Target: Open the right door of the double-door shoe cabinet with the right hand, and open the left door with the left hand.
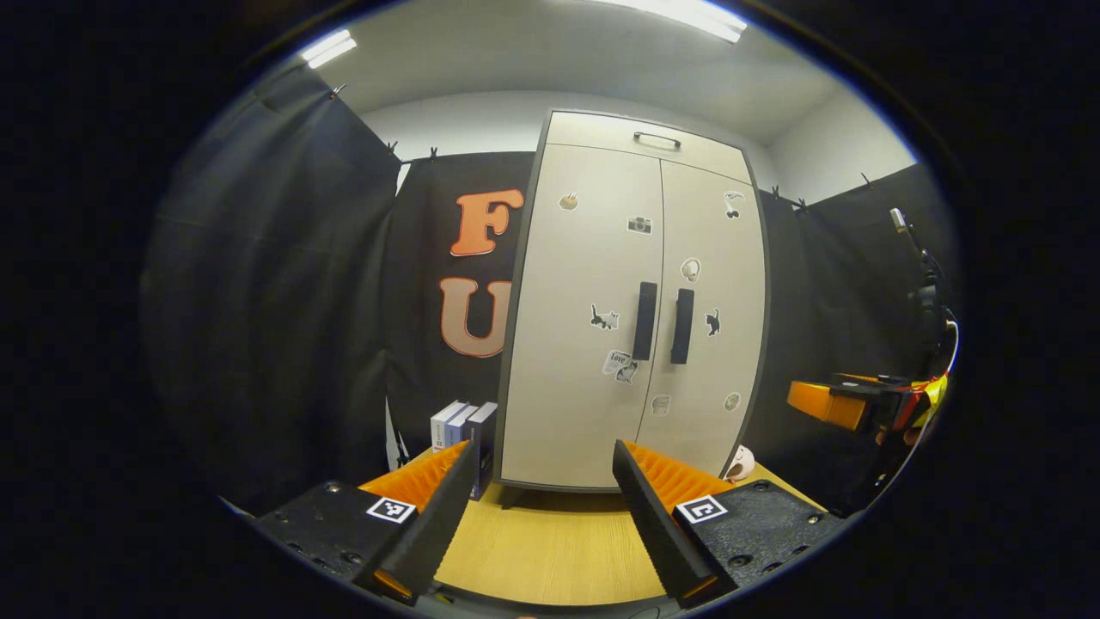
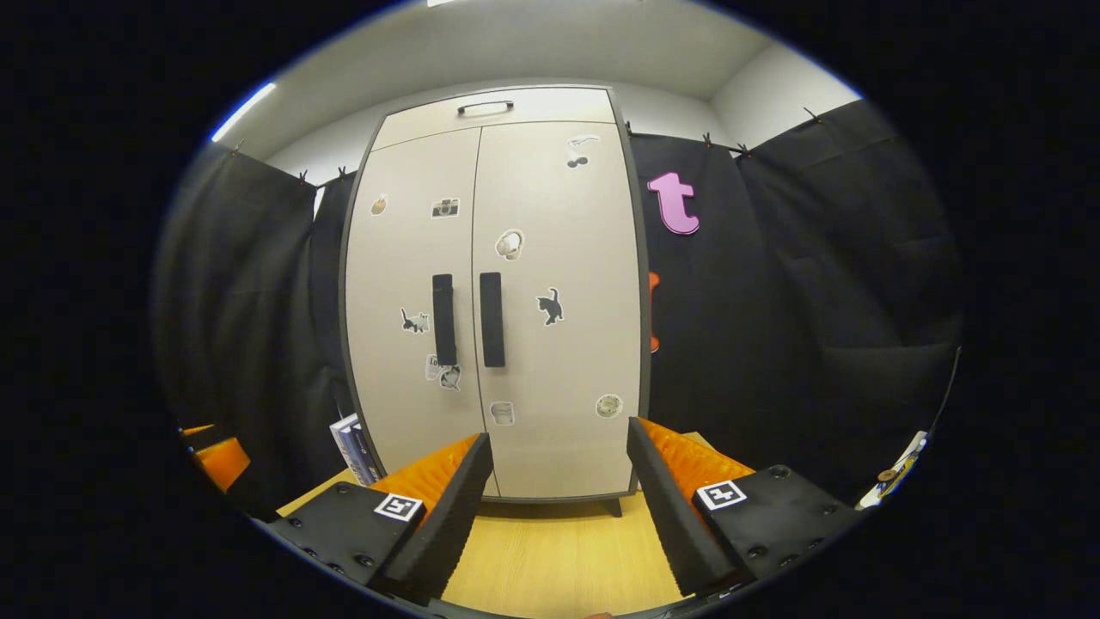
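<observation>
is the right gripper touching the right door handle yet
Apart. In the right gripper view the right gripper is open, and the wood floor lies between its fingers and the cabinet with the right door handle.

Hand-held gripper hardware, both units

The left hand-held gripper [image 1: 543, 507] has two wedge-shaped fingers [image 1: 434, 516] with ribbed inner faces, each mounted on a textured black block fastened with recessed screws and carrying a square black-and-white fiducial marker [image 1: 391, 509]. The right hand-held gripper [image 2: 559, 503] is of identical build: ribbed wedge fingers [image 2: 443, 520], screw-fastened black blocks, one square marker [image 2: 721, 494] per block. In the left gripper view, the right unit appears farther off as an orange and black body [image 1: 846, 401] with a white cable [image 1: 951, 344] and yellow tape.
</observation>
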A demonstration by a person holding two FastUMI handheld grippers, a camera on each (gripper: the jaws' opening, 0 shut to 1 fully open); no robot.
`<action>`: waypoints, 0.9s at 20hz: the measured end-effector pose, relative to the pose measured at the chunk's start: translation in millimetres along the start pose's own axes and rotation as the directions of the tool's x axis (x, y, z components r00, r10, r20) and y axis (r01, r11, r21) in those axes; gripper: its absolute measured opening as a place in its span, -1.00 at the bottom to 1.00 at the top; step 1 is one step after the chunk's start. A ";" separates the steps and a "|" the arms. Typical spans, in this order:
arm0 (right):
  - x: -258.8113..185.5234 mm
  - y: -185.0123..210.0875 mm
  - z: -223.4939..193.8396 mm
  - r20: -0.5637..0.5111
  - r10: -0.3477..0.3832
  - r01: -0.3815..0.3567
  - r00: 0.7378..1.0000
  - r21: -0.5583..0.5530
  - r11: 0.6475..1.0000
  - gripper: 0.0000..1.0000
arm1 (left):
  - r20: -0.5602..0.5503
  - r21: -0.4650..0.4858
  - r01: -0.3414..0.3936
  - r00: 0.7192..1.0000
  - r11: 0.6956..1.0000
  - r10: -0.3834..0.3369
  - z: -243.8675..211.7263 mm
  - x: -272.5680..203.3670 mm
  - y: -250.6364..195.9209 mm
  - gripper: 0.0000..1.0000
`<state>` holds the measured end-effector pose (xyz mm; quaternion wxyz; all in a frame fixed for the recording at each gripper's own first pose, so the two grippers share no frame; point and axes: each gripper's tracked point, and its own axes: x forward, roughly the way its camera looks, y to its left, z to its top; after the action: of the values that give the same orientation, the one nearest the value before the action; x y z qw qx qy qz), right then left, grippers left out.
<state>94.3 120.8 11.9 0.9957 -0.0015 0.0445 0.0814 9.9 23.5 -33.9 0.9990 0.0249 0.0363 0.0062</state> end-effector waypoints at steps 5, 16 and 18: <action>48.0 29.0 20.9 0.005 0.032 -0.032 0.999 -0.008 0.999 1.00 | -0.012 -0.006 -0.029 1.000 1.000 0.029 -4.9 7.1 15.9 0.90; 153.1 67.5 42.1 0.002 0.025 -0.025 1.000 -0.030 0.999 1.00 | -0.028 0.000 -0.094 0.995 0.996 0.094 -15.8 33.4 51.4 0.90; 169.6 72.8 47.6 0.001 0.026 -0.026 1.000 -0.015 1.000 1.00 | -0.036 0.000 -0.097 0.995 0.995 0.097 -17.9 38.6 56.3 0.90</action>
<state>253.4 220.6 44.6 0.9945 -0.0083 0.0433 0.0946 46.5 81.1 -51.6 0.9967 0.0255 0.0528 0.0554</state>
